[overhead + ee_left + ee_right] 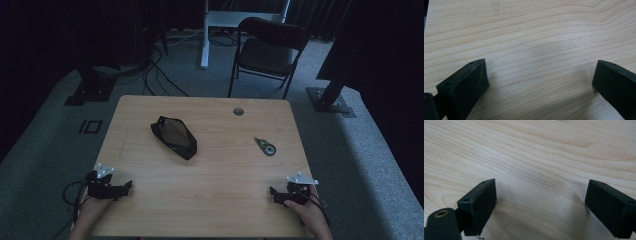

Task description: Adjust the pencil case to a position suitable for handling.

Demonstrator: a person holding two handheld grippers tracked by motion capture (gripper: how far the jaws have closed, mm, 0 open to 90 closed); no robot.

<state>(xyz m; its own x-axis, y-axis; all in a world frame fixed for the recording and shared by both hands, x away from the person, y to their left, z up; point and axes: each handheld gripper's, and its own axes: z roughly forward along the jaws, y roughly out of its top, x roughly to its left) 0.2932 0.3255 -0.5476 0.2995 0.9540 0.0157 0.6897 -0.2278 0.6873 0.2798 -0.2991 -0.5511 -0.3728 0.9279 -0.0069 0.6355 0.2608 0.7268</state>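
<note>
My left tongs (125, 187) rest at the near left corner of the table (210, 200), my hand (92, 210) behind them, a grey three-cornered plate on top and a dark cable looping off the edge. In the left gripper view the two black, blocky jaws stand spread wide with nothing between them but pale wood; the table's surface is smooth and matte, with long wavy grain lines running across it.

Further in, left of the table's middle, lies a black pouch (174, 137), well apart from both tongs. It is flat and elongated, tapering to a blunt point toward me, with a stiff dark rim and a duller, greyish panel in its centre that looks like mesh or clear film; I cannot tell which.

To the right of the middle lies a small teardrop-shaped tool (265, 146), greenish grey with a round dark wheel at its wider end, possibly a tape dispenser. A round grey grommet (238, 111) sits in the table near the far edge.

My right tongs (272, 194) rest at the near right corner, hand (307, 210) behind. In the right gripper view their square-edged black jaws are also spread wide over bare, swirling wood grain, pinching nothing.
</note>
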